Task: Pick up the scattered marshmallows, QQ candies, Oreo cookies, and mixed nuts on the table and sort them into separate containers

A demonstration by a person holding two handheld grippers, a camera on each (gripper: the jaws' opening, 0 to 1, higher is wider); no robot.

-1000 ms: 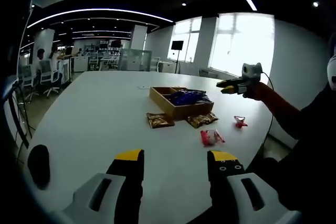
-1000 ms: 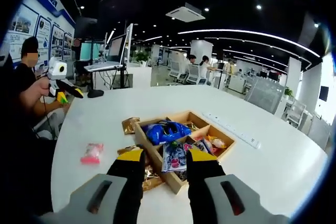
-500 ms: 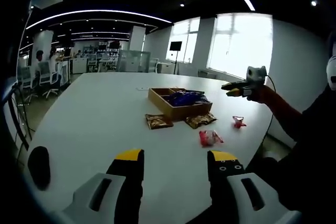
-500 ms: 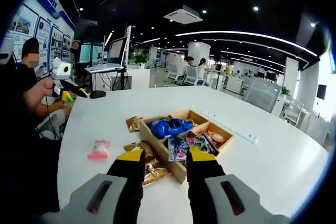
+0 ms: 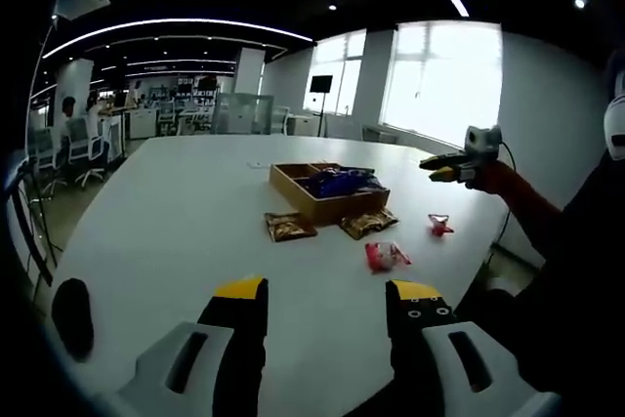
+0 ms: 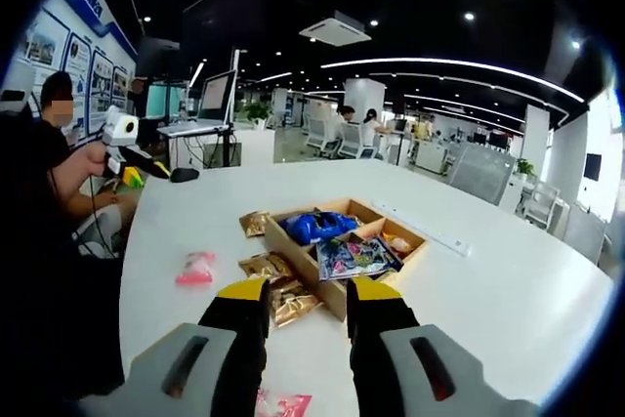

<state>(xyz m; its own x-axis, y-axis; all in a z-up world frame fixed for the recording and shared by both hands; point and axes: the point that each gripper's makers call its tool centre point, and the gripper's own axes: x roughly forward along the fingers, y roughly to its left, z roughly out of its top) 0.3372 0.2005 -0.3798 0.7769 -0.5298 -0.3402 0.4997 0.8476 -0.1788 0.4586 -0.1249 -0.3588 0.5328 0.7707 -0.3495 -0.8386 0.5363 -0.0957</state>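
Wide white table (image 5: pixel 166 231) first, carrying a wooden divided tray (image 6: pixel 342 285) well out from both hands, its compartments already holding blue packets (image 6: pixel 317 226) and mixed wrappers. Scattered beside the tray: gold packets (image 6: pixel 276 302) touching or just next to its near wall, another gold packet (image 5: pixel 288 227) on the left gripper view's side, a pink packet (image 6: pixel 195 268) lying apart toward the table edge, a small red sweet (image 5: pixel 441 225) near the rim, and one more pink packet (image 6: pixel 283 403) at the very bottom of the right gripper view, close under the jaws. Likely trouble: mixing kinds in one compartment, since wrappers already overlap across dividers; nudging a flat, slippery packet off the near edge instead of pinching it; knocking the tray while reaching for the gold packets pressed against it. Left gripper (image 5: pixel 327 292) held level above the table, jaws apart, nothing between them. Right gripper (image 6: pixel 303 292) raised over the near edge, aimed at the tray, jaws likewise apart and empty.
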